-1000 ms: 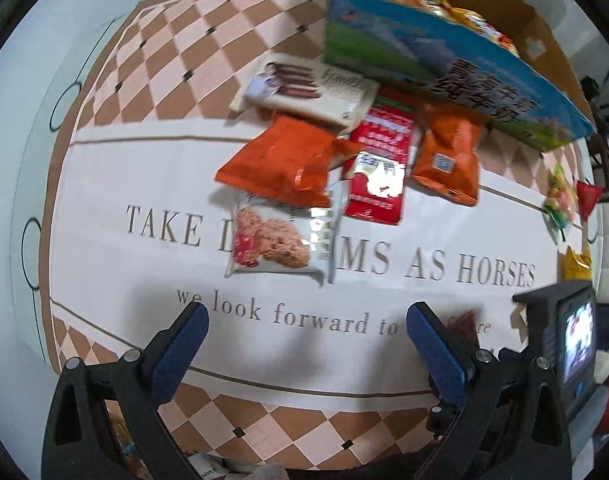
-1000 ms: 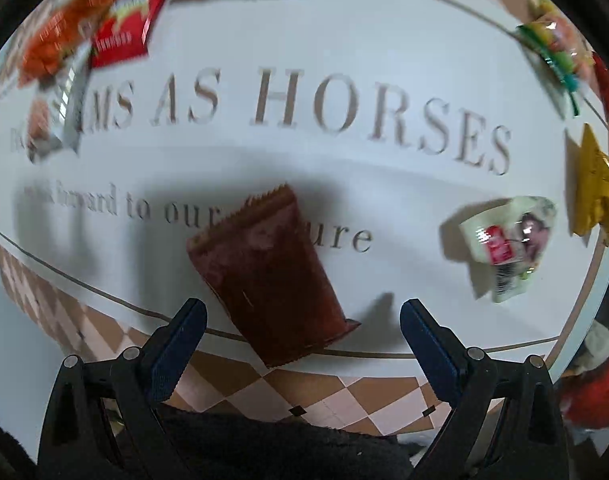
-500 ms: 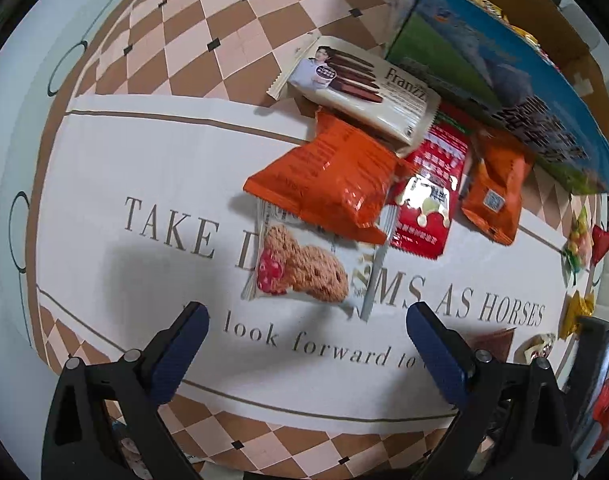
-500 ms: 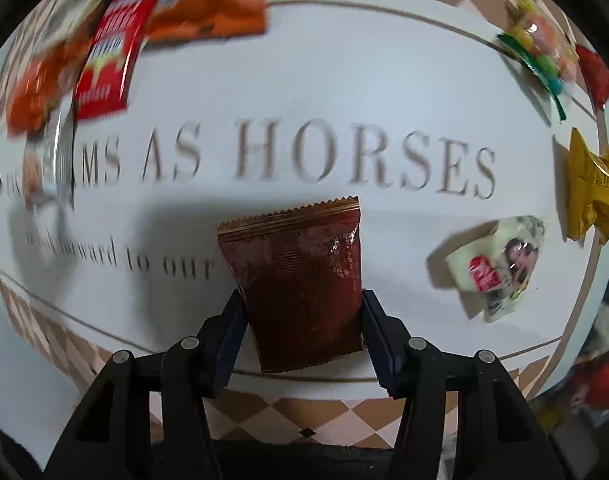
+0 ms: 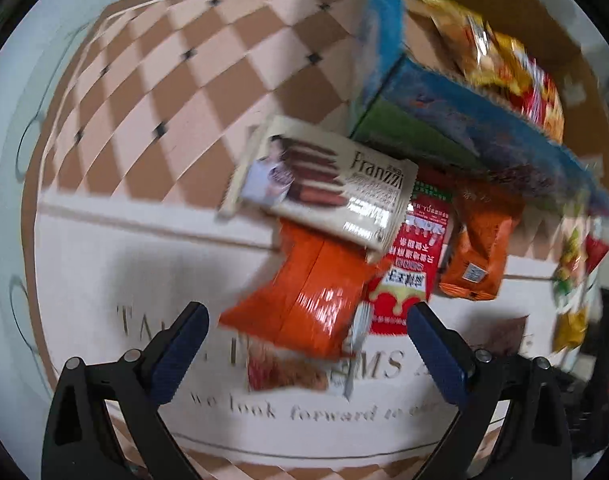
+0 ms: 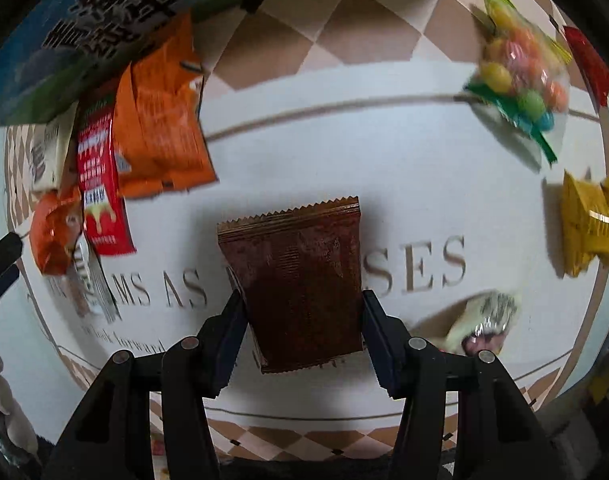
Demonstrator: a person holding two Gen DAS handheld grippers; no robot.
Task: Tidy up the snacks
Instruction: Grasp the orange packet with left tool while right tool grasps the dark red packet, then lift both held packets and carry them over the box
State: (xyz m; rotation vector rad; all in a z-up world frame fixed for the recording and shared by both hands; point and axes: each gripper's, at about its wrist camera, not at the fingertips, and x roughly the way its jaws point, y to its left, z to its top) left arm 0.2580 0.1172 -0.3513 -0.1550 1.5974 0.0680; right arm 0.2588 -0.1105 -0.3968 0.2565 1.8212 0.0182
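Note:
My right gripper [image 6: 302, 322] is shut on a dark brown snack packet [image 6: 296, 280], pads pressing its two long edges, held above the white cloth. My left gripper [image 5: 304, 344] hangs open, pointing straight down over an orange snack bag [image 5: 304, 304] and a cookie packet [image 5: 288, 372] that lies partly under it. Beside these lie a cream Franzzi wafer pack [image 5: 324, 180], a red sachet [image 5: 412, 268] and a second orange bag [image 5: 476, 256]. A cardboard box with a blue and green printed side [image 5: 456, 128] stands behind, with yellow and red snack bags [image 5: 504, 64] inside.
The table wears a white cloth [image 6: 344, 152] with printed lettering and a brown checkered border. On the right lie a clear bag of coloured candies [image 6: 520, 84], a yellow packet [image 6: 592, 224], a small red packet [image 6: 588, 64] and a pale wrapped snack [image 6: 484, 320].
The right gripper closed on the brown packet, lifted it and carried it toward the box. The left gripper travelled over the cloth toward the orange bag and the box, staying open.

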